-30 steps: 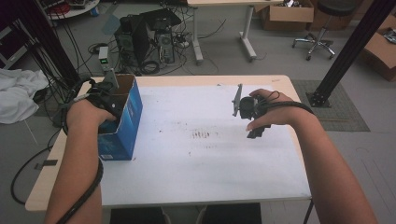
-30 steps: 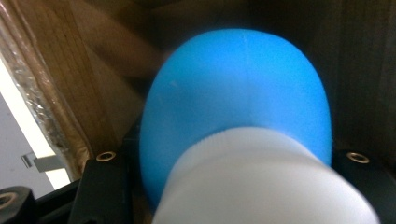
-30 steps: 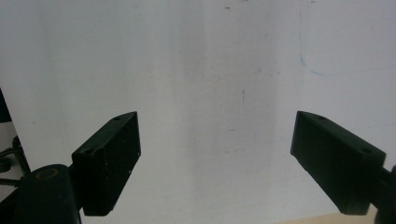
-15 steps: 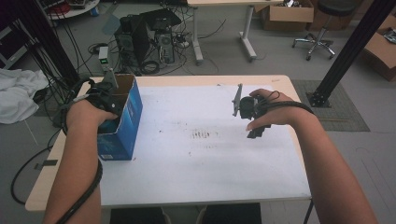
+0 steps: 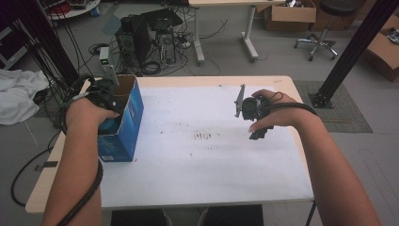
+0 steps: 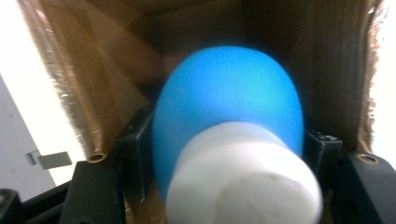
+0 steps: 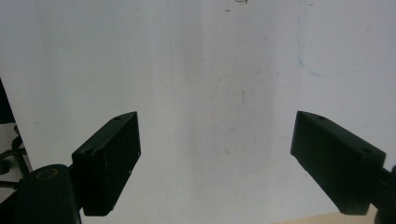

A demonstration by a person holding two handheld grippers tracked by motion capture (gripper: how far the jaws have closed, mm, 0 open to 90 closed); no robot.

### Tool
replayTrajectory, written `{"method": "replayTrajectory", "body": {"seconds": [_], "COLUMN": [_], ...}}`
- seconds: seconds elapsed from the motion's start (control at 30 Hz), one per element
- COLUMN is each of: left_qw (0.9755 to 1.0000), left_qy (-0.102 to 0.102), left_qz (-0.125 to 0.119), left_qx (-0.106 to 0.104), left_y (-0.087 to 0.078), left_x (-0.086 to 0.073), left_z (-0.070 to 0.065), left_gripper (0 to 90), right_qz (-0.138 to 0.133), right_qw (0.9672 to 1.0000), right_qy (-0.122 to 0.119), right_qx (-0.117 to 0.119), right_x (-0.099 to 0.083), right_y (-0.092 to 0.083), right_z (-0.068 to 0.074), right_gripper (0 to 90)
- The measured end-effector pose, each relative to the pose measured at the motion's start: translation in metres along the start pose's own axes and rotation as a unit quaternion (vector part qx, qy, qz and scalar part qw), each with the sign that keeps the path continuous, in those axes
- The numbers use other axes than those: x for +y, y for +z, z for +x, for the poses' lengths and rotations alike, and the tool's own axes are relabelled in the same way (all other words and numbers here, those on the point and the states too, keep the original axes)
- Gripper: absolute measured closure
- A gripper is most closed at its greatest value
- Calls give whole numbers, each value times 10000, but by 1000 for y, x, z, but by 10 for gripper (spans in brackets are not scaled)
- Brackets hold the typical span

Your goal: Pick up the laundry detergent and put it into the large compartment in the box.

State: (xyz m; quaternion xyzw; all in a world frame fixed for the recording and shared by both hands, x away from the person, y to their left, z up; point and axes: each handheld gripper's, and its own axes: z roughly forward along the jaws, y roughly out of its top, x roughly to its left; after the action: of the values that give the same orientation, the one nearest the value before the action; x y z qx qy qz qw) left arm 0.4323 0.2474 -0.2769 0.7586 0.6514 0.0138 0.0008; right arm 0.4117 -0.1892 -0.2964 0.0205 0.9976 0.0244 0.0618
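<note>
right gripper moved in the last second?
No. In the high view the right gripper hangs at the same spot over the white tabletop, beside the dark scuff marks.

A lab or workshop: desktop computer towers (image 5: 150, 40) amid floor cables (image 5: 214, 33), cardboard boxes (image 5: 284, 14), rolling stool (image 5: 324, 28).

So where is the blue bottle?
The blue bottle sits between the left gripper's jaws, inside the cardboard box at the table's left side.
</note>
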Motion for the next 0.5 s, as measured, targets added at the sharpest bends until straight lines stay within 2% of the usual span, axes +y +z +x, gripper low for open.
{"method": "replayTrajectory", "body": {"seconds": [0.4,0.5], "left_qw": [10000,10000], "left_qy": [-15,4], "left_qz": [-43,9], "left_qx": [40,-33], "left_y": [-7,-9], "left_x": [-1,-2], "left_z": [-1,-1], "left_gripper": [310,310], "right_qz": [-10,-12], "right_qw": [10000,10000], "right_qy": [5,7], "right_qx": [-5,-2], "right_x": [0,0], "right_y": [-1,-1], "right_z": [0,1], "right_gripper": [159,159]}}
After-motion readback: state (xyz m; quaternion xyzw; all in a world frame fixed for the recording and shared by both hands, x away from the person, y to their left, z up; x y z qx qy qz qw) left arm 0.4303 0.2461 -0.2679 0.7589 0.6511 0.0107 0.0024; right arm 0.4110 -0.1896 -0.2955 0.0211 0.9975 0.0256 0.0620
